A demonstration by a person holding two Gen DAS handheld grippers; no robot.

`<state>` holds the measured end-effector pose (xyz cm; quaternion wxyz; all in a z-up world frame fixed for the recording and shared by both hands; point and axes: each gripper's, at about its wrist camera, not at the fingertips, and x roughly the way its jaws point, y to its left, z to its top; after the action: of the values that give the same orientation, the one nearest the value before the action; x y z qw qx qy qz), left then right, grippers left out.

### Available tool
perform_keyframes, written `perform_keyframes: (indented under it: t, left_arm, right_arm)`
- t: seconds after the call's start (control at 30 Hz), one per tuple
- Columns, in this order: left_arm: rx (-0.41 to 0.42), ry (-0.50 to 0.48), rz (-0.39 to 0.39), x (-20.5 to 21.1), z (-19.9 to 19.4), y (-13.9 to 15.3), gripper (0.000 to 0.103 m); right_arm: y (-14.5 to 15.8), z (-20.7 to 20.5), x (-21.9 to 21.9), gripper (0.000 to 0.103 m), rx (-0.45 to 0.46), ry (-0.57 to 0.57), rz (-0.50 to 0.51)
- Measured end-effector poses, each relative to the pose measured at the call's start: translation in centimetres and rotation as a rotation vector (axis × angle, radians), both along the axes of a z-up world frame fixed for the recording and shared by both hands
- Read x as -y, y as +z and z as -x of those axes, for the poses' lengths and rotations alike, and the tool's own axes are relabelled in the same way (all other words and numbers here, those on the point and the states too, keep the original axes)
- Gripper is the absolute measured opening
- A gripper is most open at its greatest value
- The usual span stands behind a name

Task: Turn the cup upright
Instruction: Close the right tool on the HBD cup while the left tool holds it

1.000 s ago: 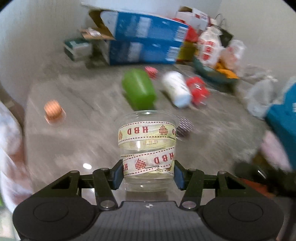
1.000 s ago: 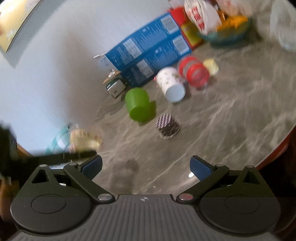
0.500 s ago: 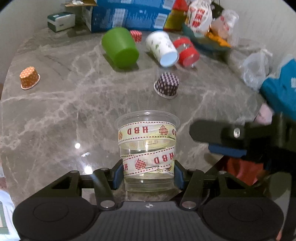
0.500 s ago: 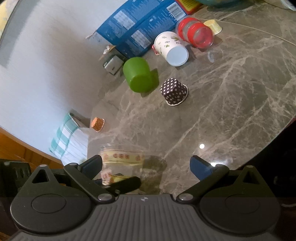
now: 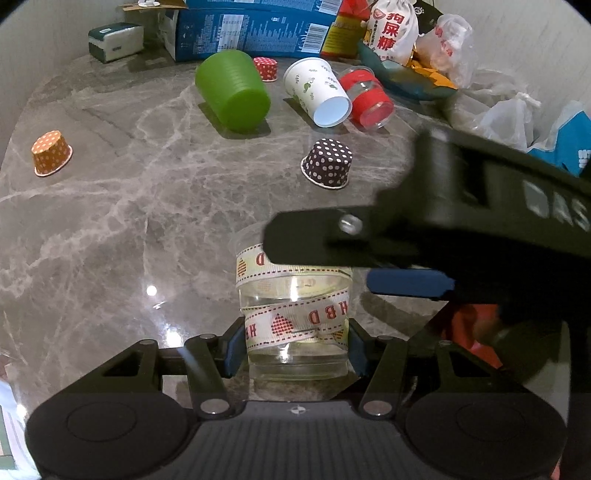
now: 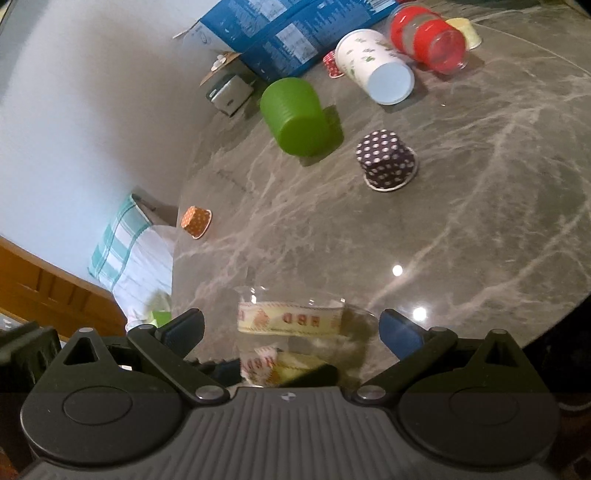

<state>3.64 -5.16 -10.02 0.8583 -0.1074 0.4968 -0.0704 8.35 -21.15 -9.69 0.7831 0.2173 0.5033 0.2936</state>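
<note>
A clear plastic cup [image 5: 293, 314] wrapped in cream ribbon printed "HBD" sits between the blue pads of my left gripper [image 5: 294, 349], which is shut on its lower part. The cup stands with its wide rim up, over the grey marble table [image 5: 110, 229]. My right gripper [image 6: 291, 328] is open, its fingers either side of the same cup [image 6: 290, 321] near the rim, not touching. In the left wrist view the right gripper [image 5: 406, 258] crosses in from the right and hides part of the cup's rim.
Farther back lie a green cup [image 5: 232, 92] on its side, a white paper cup [image 5: 317, 98] and a red-banded clear cup [image 5: 365, 99]. A dark dotted cup [image 5: 328, 162] and an orange dotted cup [image 5: 51, 152] stand upside down. Blue boxes [image 5: 251, 29] and bags [image 5: 498, 114] line the back.
My right gripper has come in from the right and now straddles the ribbon cup near its rim. The left gripper keeps its hold; its view has tipped down toward the table.
</note>
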Motion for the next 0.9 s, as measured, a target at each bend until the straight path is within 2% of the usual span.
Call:
perform_keyframes:
  t: [0.17,0.4,0.53,0.9]
  left_arm:
    - [-0.001,0.003,0.017,-0.3,-0.1,-0.1,0.058]
    - [-0.007,-0.003,0.043,-0.6,0.1,-0.3,0.058]
    - [-0.007,0.009,0.05,-1.0,0.0,-0.3,0.058]
    - [0.015,-0.008,0.033,-1.0,0.3,-0.3,0.06]
  right_arm:
    - [-0.7,-0.9,-1.6,0.088,-0.044,0.016,0.055]
    - [-0.8,-0.9,-2.4,0.08,-0.051,0.031,0.077]
    - [-0.7,-1.0,-2.8,0.069,-0.046,0.041,0.101]
    - [-1.0,-1.2,-2.7,0.064,-0.051,0.052,0.076]
